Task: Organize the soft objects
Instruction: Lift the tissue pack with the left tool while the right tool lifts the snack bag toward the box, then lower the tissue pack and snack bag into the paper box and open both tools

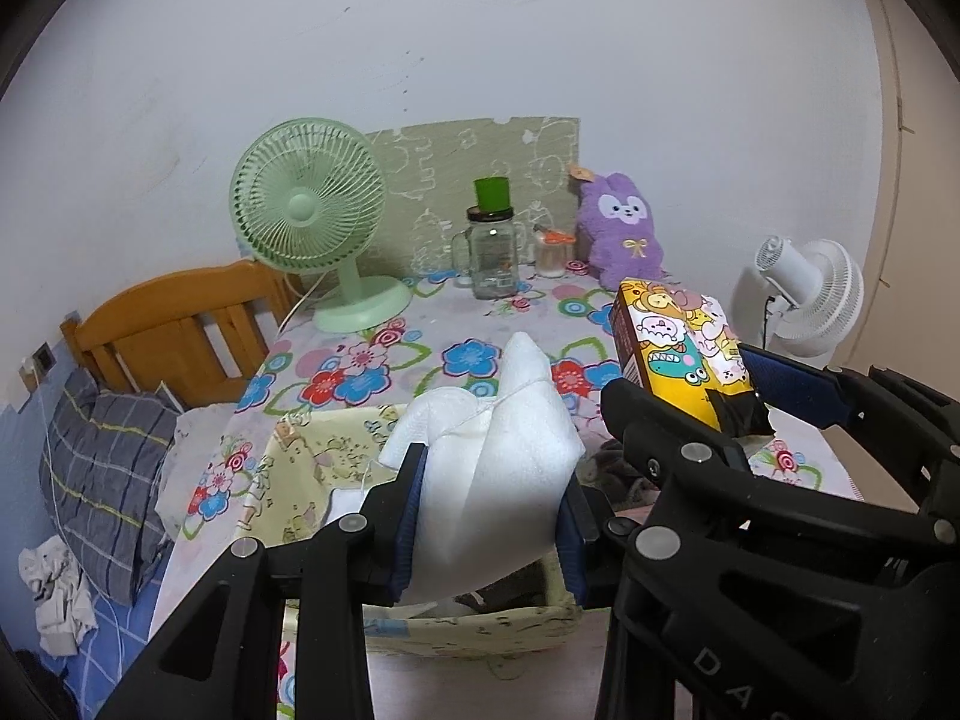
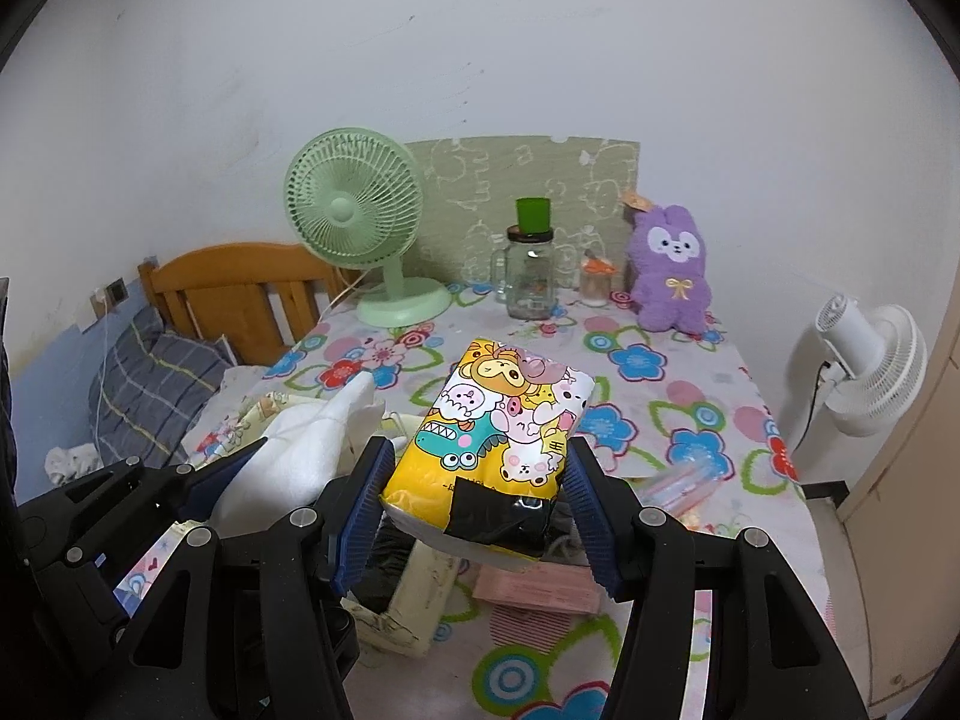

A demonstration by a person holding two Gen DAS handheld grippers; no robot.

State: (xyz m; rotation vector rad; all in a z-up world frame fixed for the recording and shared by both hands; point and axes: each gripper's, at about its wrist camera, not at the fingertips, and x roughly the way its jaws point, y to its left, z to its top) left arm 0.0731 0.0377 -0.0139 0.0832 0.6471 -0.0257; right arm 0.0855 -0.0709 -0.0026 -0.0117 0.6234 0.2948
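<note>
A white foam wad point(image 1: 492, 468) is pinched by the left gripper point(image 1: 489, 516) at lower centre. A cartoon-printed tissue pack point(image 2: 498, 438) is clamped by the right gripper point(image 2: 477, 498), above the floral tablecloth point(image 2: 660, 396).

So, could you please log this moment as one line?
left gripper: shut on white cloth | right gripper: shut on tissue pack | both above bin

My table point(image 2: 708, 384) with its flowered cloth stands against a white wall point(image 2: 480, 60), a wooden bed point(image 2: 240, 282) left of it.
</note>
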